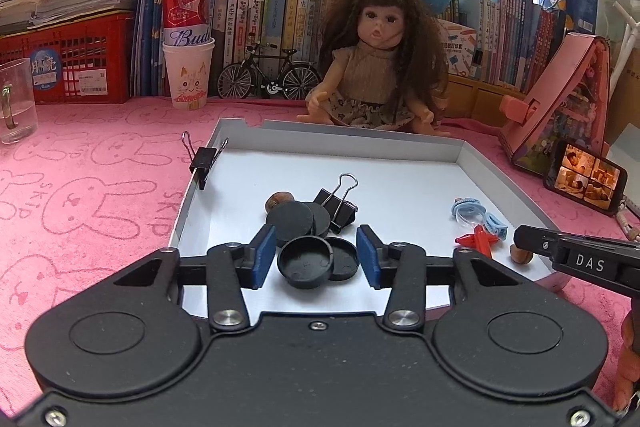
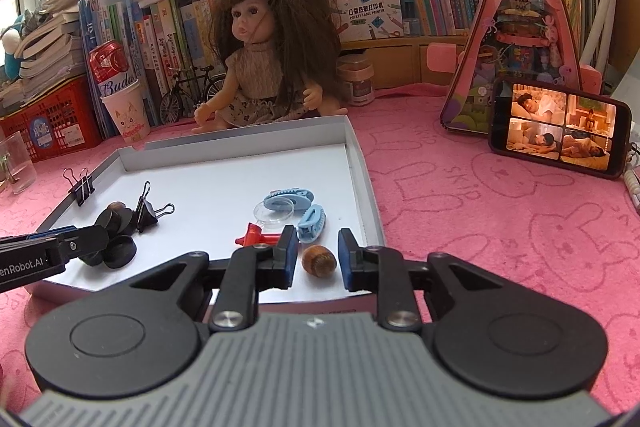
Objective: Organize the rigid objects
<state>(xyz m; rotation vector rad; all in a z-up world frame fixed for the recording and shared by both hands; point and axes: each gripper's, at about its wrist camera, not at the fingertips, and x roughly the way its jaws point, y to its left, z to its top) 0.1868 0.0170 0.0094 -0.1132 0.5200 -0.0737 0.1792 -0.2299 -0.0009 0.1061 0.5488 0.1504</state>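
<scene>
Between your left gripper (image 1: 317,253) pads: black caps (image 1: 306,261) on white tray (image 1: 460,151), jaws apart, untouched | right gripper (image 2: 318,253): released, walnut (image 2: 319,259) between pads | ahead: binder clip (image 1: 336,205), blue clips (image 2: 310,223).

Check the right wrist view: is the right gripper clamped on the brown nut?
No, the brown nut lies in the tray between open pads, touching neither.

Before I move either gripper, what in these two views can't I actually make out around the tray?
- Left wrist view: tray near edge, hidden by the left gripper body.
- Left wrist view: second nut, partly behind the right gripper's finger.
- Right wrist view: black caps, partly covered by the left gripper's finger.
- Both views: whether the pads touch the caps or the nut between the right gripper jaws.
</scene>
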